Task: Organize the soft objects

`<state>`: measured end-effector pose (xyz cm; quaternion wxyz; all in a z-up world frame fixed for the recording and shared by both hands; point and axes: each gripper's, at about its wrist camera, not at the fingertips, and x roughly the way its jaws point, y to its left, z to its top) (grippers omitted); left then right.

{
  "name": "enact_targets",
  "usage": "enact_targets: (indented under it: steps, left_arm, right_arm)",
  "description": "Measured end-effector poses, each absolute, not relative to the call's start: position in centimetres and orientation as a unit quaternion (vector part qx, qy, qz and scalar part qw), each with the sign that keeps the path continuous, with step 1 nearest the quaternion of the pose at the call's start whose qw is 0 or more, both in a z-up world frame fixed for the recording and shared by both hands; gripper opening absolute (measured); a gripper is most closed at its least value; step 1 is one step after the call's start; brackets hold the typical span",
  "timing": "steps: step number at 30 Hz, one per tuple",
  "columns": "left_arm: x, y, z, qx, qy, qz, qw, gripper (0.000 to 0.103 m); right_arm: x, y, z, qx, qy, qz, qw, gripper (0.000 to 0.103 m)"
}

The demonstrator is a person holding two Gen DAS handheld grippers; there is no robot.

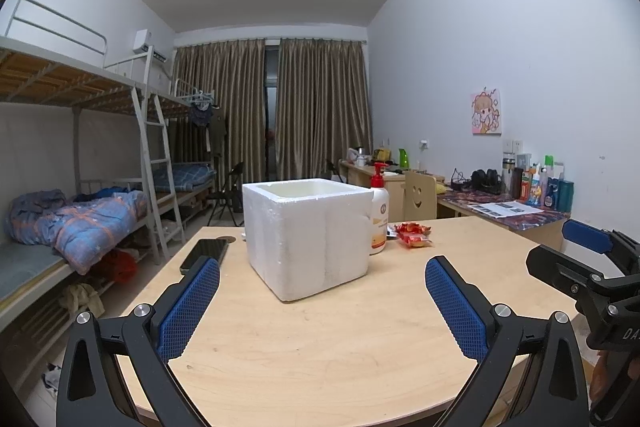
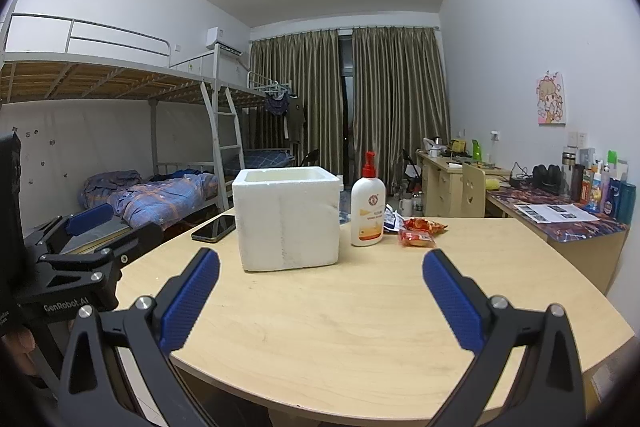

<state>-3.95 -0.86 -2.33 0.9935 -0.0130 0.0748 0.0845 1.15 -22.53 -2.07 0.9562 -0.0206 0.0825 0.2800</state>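
A white foam box (image 1: 306, 233) stands open-topped on the wooden table (image 1: 320, 347); it also shows in the right wrist view (image 2: 288, 217). Red snack packets (image 1: 414, 234) lie to the box's right, behind it; they also show in the right wrist view (image 2: 420, 231). My left gripper (image 1: 322, 267) is open and empty, short of the box. My right gripper (image 2: 320, 261) is open and empty, in front of the box and packets. Each gripper shows at the edge of the other's view.
A white lotion pump bottle (image 2: 368, 207) stands between box and packets. A black phone (image 2: 214, 227) lies left of the box. Bunk beds (image 1: 80, 187) are at left, a cluttered desk (image 2: 560, 211) at right, and curtains at the back.
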Motion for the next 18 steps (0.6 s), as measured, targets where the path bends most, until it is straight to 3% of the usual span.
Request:
enact_targets:
  steps: [18]
  left_arm:
    - [-4.3,-0.87,-2.43,-0.009,0.074,0.083,0.994,0.103]
  right_arm:
    - [1.16,-22.75,-2.05,-0.021,0.085,0.28,0.956,0.103]
